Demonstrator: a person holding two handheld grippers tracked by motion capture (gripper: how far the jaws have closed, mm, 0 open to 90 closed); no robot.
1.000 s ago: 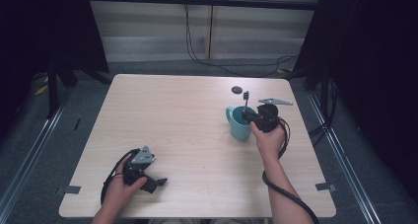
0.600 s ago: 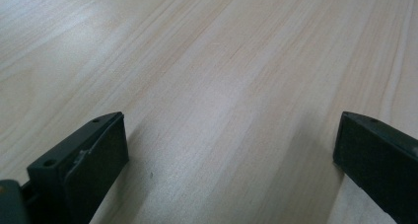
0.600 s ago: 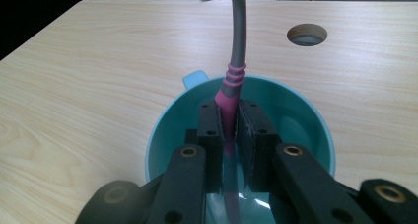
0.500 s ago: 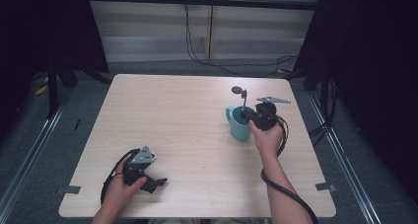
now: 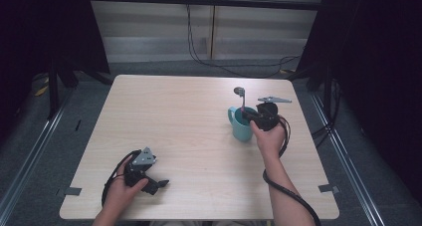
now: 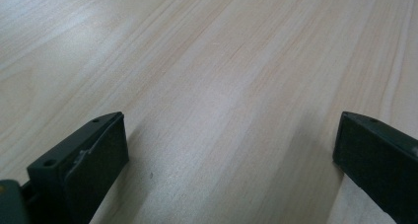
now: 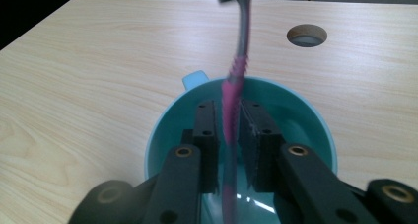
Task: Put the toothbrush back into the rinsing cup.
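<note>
Two grippers are in your hands, and no brand, label or writing can be read on anything. Your right gripper [image 5: 247, 116] hangs over the teal mug [image 5: 240, 129] at the right middle of the table [image 5: 189, 126], its jaws reaching down into the mug's mouth. Between them stands a toothbrush [image 7: 235, 86], its pink handle low in the mug and its grey neck rising up and away, so the long axis runs near upright with the head uppermost. Those jaws have just been opening a little; they are still narrow, and in the right gripper view slim gaps show on both sides of the pink handle, so the pads look just off it. That view also shows a round hole [image 7: 306, 35] in the tabletop beyond the mug. Your left gripper [image 5: 154, 183] rests near the front left edge, well apart from the mug; its own view shows jaws spread wide over bare wood.
</note>
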